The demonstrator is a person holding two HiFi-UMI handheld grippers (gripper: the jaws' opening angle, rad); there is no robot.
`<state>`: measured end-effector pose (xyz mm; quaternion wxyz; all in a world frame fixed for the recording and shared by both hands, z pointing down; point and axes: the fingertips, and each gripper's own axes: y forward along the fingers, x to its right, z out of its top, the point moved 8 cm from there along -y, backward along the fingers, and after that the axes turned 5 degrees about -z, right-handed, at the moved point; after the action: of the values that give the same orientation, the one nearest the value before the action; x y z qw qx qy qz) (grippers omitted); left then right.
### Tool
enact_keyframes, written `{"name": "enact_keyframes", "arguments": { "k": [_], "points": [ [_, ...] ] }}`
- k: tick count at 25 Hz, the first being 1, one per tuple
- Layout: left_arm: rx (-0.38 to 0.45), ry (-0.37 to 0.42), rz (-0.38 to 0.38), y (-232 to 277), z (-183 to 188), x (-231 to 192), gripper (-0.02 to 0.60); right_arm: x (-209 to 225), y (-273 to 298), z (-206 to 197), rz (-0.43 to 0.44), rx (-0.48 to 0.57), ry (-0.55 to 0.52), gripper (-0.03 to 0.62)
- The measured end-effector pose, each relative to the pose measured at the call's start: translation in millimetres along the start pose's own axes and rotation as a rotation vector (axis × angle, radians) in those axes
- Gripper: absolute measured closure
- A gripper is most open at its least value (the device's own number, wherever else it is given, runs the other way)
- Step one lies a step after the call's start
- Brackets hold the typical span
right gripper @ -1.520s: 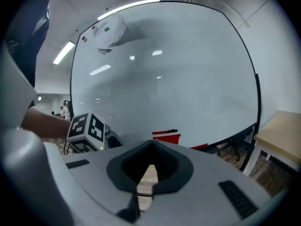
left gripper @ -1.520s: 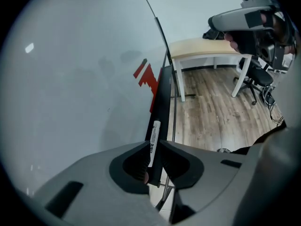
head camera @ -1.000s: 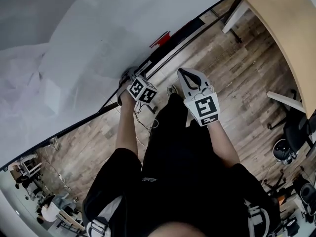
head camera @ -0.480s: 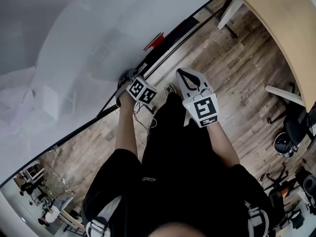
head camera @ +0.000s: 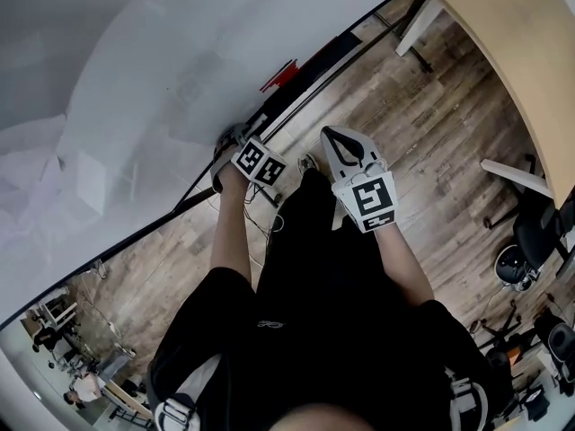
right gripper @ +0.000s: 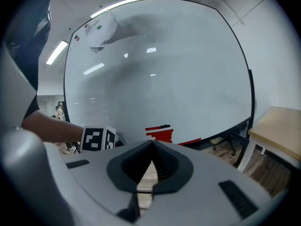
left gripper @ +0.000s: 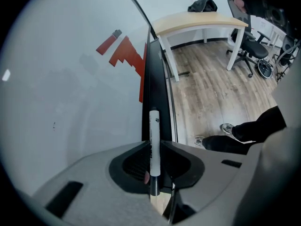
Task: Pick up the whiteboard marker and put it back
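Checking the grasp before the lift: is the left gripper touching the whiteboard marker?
Touching. In the left gripper view, the left gripper, jaws closing, meets the whiteboard marker on both sides, no gap showing.

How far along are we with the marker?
Done: nothing clearly finished. In hand: the left gripper has its jaws closing on the marker, which points along the tray; I can't tell if it's lifted. The right gripper is shut and empty. Left: set the marker on the tray and let go.

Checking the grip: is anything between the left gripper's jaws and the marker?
Nothing: the left gripper view shows the left gripper closing its jaws directly on the marker.
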<state>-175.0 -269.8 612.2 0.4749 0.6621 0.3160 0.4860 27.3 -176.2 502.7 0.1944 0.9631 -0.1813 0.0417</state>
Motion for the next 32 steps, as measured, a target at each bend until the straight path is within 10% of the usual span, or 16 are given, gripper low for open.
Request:
{"name": "enact_keyframes", "arguments": {
  "k": [13, 20, 32],
  "points": [
    [0.28, -0.303, 0.078, -70, -8, 11, 0.514, -14, -30, 13, 0.072, 0.04, -0.068, 0.592],
    [0.567, -0.615, 0.179, -151, -27, 38, 0.515, -37, -59, 23, 0.138, 0.091, -0.131, 0.592],
    [0.732, -0.808, 0.358, -230, -64, 109, 0.515, -62, -118, 24, 0.206, 0.143, -0.198, 0.592]
  ]
}}
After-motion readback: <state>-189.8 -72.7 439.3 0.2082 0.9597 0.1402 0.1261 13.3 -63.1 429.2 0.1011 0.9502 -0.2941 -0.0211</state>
